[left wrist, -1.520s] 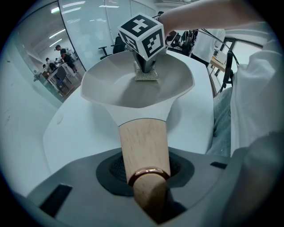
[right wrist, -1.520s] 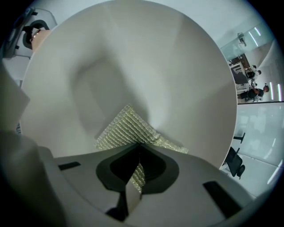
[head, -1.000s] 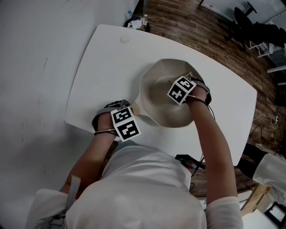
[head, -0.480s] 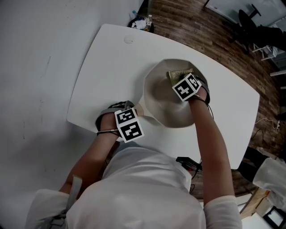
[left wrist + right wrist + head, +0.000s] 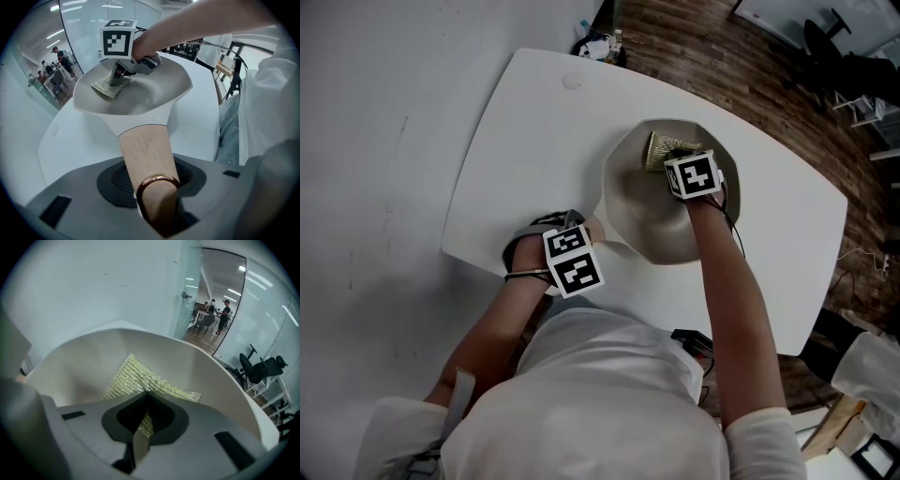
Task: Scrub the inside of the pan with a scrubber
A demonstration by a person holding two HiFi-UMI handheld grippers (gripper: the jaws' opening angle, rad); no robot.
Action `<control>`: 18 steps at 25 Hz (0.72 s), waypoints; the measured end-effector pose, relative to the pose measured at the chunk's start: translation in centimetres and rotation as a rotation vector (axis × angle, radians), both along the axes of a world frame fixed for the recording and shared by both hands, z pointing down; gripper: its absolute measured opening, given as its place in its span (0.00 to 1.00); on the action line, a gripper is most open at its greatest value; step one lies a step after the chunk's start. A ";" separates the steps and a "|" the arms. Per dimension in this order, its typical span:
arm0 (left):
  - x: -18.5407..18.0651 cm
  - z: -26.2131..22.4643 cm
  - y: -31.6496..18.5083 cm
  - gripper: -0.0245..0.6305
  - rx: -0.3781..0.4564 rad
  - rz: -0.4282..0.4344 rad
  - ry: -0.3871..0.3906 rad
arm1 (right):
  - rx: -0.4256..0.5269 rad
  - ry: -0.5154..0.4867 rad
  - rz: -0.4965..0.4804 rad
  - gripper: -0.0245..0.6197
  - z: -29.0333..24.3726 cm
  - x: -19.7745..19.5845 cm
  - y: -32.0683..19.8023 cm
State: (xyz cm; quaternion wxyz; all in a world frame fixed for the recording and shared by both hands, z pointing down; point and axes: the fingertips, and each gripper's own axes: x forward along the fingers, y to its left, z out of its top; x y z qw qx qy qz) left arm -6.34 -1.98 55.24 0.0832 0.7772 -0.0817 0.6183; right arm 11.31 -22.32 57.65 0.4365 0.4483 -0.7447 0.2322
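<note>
Right gripper view: scrubber [image 5: 137, 377] between the closed fingers [image 5: 165, 417], inside pan [image 5: 225, 380]

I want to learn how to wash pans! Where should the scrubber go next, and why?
Probably drag the scrubber across the bottom of the pan toward the handle. The right gripper has its fingers shut on the scrubber, pressed against the side of the pan farthest from the handle, so the bare bottom nearer the handle looks like the next patch to rub.
</note>
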 end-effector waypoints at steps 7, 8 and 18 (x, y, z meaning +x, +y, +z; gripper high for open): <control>0.0 0.1 0.0 0.29 -0.001 0.005 -0.001 | 0.008 -0.248 0.149 0.07 0.0 -2.7 0.0; 0.0 0.1 0.0 0.29 0.000 0.006 -0.001 | 0.013 -0.276 0.163 0.07 0.0 -3.1 0.1; 0.0 0.2 0.1 0.29 -0.003 0.003 0.001 | -0.030 -0.439 0.076 0.07 -0.2 -8.1 2.3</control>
